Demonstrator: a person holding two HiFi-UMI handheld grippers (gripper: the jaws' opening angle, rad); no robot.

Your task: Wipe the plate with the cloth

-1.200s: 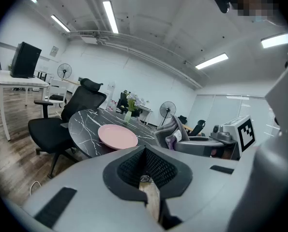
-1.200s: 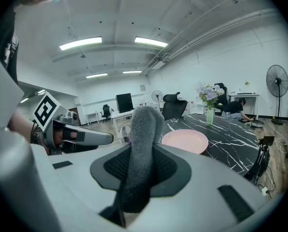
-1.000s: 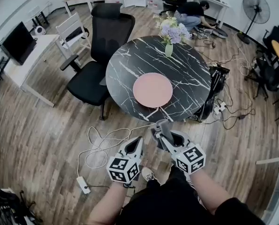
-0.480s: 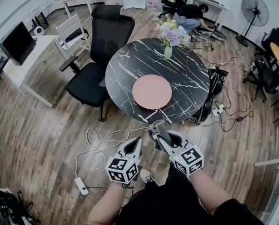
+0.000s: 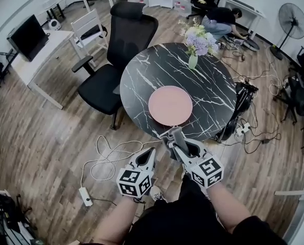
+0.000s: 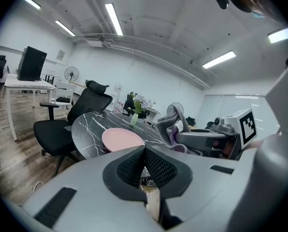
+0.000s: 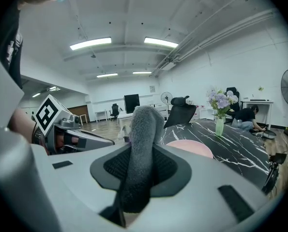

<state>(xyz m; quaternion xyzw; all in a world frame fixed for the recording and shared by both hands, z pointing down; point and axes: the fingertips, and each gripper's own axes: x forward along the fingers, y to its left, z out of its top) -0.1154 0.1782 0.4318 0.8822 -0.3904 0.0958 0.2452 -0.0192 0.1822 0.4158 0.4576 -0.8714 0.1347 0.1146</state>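
- right gripper (image 7: 143, 170) clamped on grey cloth (image 7: 144, 124); cloth sticks up and forward out of the jaws as a thick folded roll
- left gripper (image 6: 144, 153) has jaws pressed together with nothing between them, so it's empty
- pink plate (image 5: 170, 105) lies flat on the round black marble table (image 5: 141, 70), near its front edge, ahead of both grippers; plate face looks bare
- both grippers hang short of the table edge, over the wood floor (image 5: 49, 137); cloth is not touching the plate
- step in hand, my read: carry cloth to plate, wiping not begun
- to do it well: move the right gripper forward and tip it down so the free cloth end lands on the plate, not the hard jaw tips; keep the clamp firm so the cloth doesn't pull out
- sweep the whole face and rim with light pressure; plate likely slides on smooth marble
- left gripper could press on the near rim to steady it
- stay clear of the vase (image 5: 193, 60) behind the plate
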